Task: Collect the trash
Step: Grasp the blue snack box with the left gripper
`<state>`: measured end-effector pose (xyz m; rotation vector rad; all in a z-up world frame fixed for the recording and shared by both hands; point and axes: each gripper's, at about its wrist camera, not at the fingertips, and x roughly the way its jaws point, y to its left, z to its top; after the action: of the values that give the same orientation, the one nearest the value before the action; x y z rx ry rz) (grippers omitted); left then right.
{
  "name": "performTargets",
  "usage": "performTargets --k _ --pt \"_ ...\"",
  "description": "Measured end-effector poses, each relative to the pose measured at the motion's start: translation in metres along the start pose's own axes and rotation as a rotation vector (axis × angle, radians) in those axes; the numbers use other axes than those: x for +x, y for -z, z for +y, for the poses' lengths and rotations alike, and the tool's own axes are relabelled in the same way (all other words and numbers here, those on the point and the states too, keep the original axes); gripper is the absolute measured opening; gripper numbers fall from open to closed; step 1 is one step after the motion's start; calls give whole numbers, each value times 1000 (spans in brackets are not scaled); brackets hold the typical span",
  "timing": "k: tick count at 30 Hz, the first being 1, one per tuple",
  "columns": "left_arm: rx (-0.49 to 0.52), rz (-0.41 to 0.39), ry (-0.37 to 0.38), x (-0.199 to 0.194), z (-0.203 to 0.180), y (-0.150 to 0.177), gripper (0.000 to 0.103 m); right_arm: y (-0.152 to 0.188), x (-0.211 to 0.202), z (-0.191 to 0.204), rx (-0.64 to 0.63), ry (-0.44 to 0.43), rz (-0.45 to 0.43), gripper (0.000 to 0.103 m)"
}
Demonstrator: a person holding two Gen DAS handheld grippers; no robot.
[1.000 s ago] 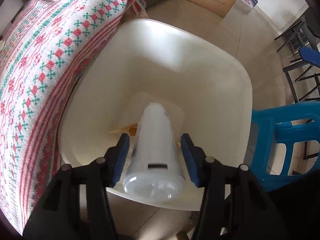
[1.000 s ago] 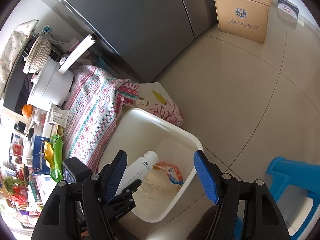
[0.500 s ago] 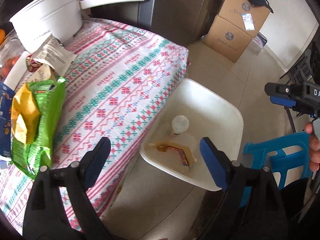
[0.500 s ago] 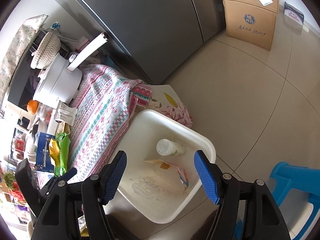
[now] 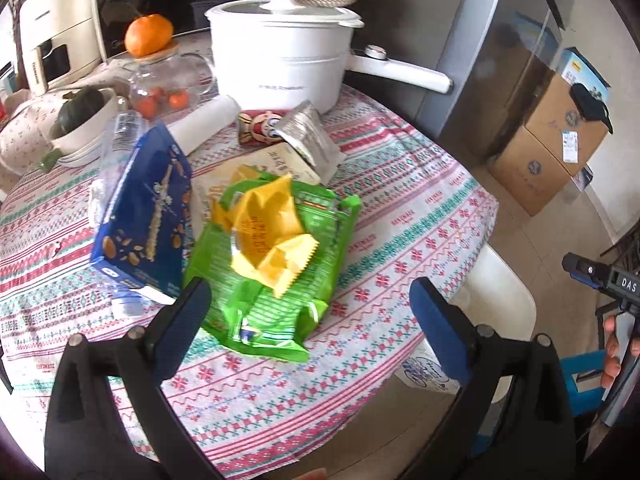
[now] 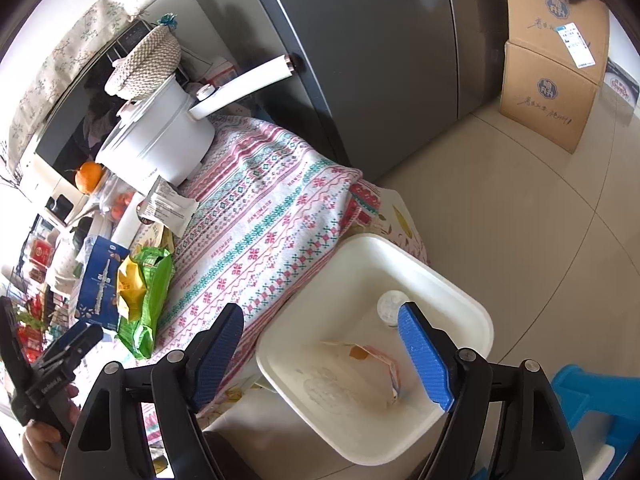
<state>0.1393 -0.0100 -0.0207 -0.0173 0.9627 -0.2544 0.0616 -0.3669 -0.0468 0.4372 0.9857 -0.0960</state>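
Over a cloth-covered table [image 5: 420,216], the left gripper [image 5: 308,312] hangs with jaws wide apart and nothing between them; they have just been opening. Below it lies a green bag [image 5: 280,280] w/ a yellow wrapper [image 5: 268,232] on top, a blue box [image 5: 144,216] just beside, all resting on the cloth.

Left wrist view alone shows the table's far side: one white pot [image 5: 280,52], one orange [image 5: 149,35] on a glass jar, one silver pouch [image 5: 310,136], one bowl [image 5: 86,120]. Only the bin's rim [image 5: 504,292] peeks past the table edge here, contents hidden. At far right the other gripper appears, held in a hand [image 5: 616,340].

Right wrist view alone looks into the white bin [image 6: 460,292] on the floor beside the table: two pieces of trash, one bottle [image 6: 392,304] upright and one flattened carton [image 6: 360,360], lying near each other. The right gripper [image 6: 320,352] hovers above the bin, jaws apart and empty, also just widened. Two cardboard boxes [image 6: 548,116] are stacked by the fridge [image 6: 380,60], and one blue stool [image 6: 596,400] stands near the bin. Same green bag [image 6: 154,292], box and pot show small at left.
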Motion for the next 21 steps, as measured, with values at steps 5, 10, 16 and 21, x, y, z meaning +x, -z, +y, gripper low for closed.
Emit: performTargets --k 5,10,16,21 --pt "-88 -49 -96 -10 54 -11 99 -1 14 31 -42 -7 4 82" --pt "-180 -31 -88 1 95 -16 99 0 32 59 -76 -12 24 83" --pt "-271 5 -8 18 122 -21 80 3 51 84 -96 -23 51 83" --pt "-273 49 -20 38 124 -23 65 5 61 100 -114 -25 66 83"
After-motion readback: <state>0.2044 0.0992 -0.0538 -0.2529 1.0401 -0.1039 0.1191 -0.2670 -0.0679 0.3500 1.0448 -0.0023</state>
